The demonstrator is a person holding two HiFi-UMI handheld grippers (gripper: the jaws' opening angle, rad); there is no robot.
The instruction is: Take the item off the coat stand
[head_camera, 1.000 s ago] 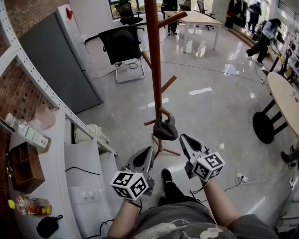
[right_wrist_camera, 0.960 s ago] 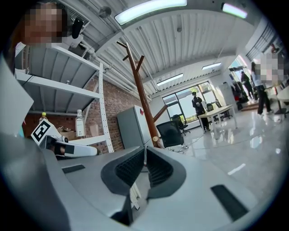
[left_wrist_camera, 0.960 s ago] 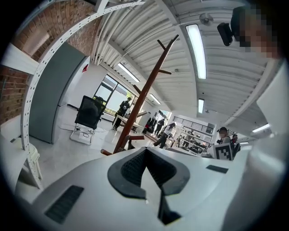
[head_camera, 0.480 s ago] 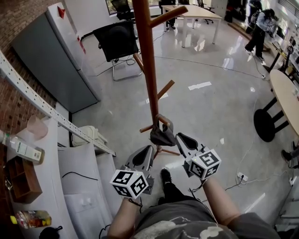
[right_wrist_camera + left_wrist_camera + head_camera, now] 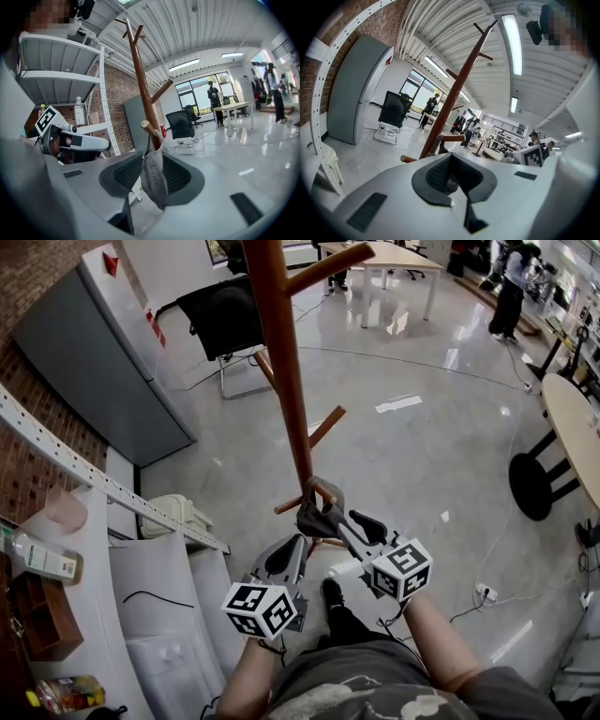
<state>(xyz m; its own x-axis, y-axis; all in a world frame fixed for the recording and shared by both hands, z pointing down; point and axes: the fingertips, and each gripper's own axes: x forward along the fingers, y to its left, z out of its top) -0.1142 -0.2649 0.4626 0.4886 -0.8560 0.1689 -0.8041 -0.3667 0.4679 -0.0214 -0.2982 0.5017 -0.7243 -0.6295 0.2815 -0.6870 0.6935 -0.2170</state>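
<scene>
My right tool (image 5: 153, 165) stood with its jaws apart. The grey fabric item (image 5: 152, 185) hung between them from a low peg (image 5: 151, 129) of the wooden coat stand (image 5: 281, 362) just ahead. My left tool (image 5: 452, 176) was also spread wide and empty, with the stand's pole beyond its tips.

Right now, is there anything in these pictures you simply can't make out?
- Grey fabric item: too crumpled to name. In the right gripper view it hangs between the jaws of the right hand-held gripper, but whether they pinch it yet is unclear.
- Coat stand: its top is cut off by the head view's upper edge.
- Bottle on the shelf: its label is too small to read in the head view.
</scene>
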